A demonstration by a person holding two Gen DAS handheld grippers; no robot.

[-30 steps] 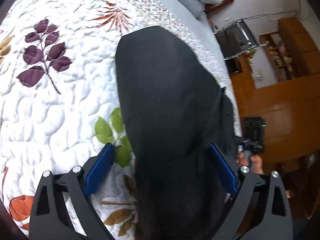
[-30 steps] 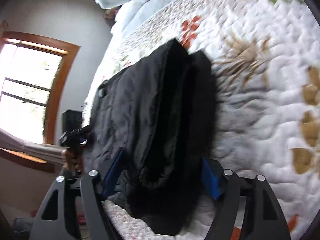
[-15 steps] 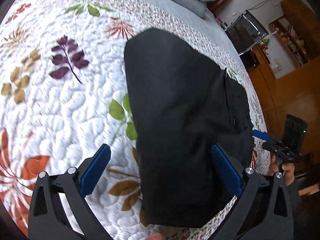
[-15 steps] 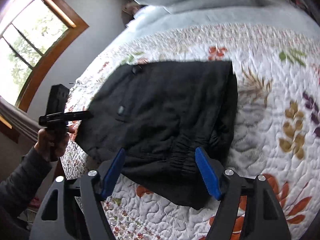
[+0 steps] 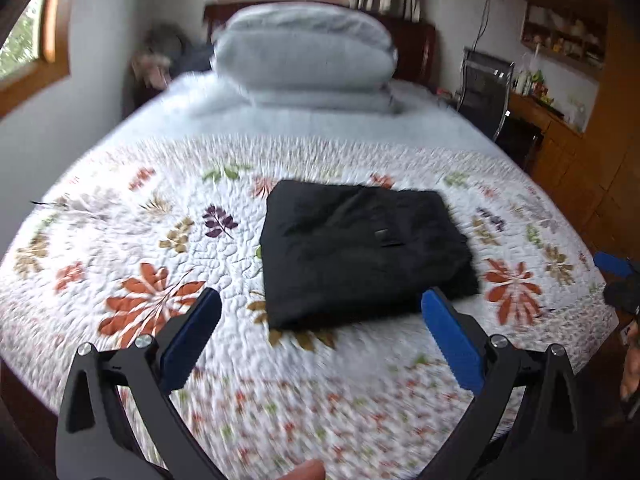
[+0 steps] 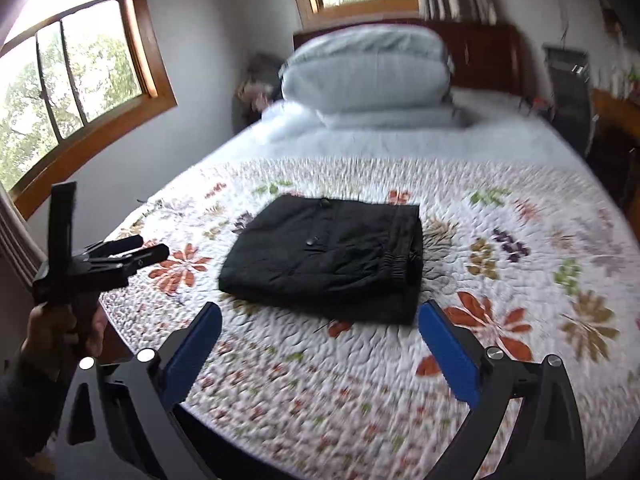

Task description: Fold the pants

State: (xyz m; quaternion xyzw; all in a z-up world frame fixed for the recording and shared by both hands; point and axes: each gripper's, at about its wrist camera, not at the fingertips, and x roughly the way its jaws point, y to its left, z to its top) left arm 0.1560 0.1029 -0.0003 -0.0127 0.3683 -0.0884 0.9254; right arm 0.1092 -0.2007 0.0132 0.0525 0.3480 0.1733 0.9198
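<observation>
Filling the room is a wide bed under a white quilted bedspread printed with coloured leaves, a pale grey folded duvet at its headboard end. Mid-quilt lie the black pants, folded into a flat rectangle. Both blue-padded tools hang clear of them — left gripper spread wide and empty, right gripper opening, nothing between.

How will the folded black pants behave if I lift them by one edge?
The pants are soft stacked cloth, so they would likely sag and unfold. The thicker elastic waistband end probably hangs heavier. On the textured quilt, a push likely bunches them rather than sliding.
</observation>
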